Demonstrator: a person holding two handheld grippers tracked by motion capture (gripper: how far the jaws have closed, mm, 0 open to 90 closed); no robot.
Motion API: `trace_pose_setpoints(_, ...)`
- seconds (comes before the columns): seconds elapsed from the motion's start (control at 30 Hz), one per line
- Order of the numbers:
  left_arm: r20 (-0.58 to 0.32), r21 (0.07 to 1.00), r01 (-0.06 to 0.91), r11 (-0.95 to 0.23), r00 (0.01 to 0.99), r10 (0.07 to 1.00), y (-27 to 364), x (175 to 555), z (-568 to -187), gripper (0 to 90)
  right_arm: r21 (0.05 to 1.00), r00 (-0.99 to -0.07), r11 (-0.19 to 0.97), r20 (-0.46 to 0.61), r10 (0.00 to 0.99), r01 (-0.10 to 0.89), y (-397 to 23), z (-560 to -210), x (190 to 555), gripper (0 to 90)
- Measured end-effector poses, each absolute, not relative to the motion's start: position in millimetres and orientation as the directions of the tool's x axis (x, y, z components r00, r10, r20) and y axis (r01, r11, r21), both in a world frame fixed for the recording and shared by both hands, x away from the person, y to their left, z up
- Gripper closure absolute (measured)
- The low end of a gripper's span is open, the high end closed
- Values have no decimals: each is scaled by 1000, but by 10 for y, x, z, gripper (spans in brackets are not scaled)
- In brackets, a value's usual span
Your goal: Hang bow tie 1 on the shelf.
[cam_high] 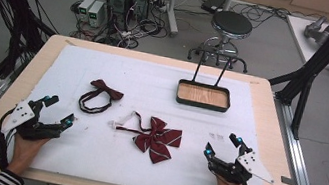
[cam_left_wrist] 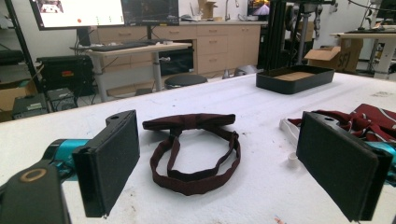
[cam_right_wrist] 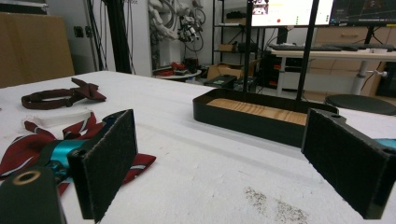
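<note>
Striped bow tie (cam_left_wrist: 359,122) cut off, tool-hidden

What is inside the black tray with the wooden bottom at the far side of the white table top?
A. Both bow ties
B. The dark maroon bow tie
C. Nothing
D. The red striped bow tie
C: the black tray with the wooden bottom shows bare wood, while the dark maroon bow tie and the red striped bow tie with white stripes both lie on the white table top nearer the person.
</note>
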State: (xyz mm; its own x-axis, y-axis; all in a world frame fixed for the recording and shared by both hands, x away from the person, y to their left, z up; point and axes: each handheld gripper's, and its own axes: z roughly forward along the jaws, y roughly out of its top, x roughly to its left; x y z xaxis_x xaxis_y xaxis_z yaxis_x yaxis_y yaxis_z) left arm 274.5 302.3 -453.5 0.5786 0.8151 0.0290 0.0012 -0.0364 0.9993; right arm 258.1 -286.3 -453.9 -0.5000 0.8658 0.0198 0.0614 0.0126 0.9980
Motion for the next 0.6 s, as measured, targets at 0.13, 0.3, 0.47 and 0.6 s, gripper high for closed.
trace_pose_setpoints(0.13, 22, 999, 10, -34, 579, 815, 3028, 2750, -4534, 138, 998, -500, 19, 9, 866, 52, -2870, -4539, 2589, 98)
trace_pose_setpoints(0.3, 30, 999, 2, -39, 578, 816, 3021, 2746, -4533, 138, 998, -499, 13, 19, 867, 59, -2862, -4539, 2581, 98)
trace_pose_setpoints(0.47, 21, 1000, 3, -28, 576, 817, 3028, 2747, -4536, 137, 998, -498, 12, 21, 867, 63, -2861, -4539, 2581, 98)
trace_pose_setpoints(0.6, 22, 999, 7, -32, 578, 816, 3027, 2748, -4535, 138, 998, -501, 16, 16, 866, 59, -2861, -4539, 2585, 97)
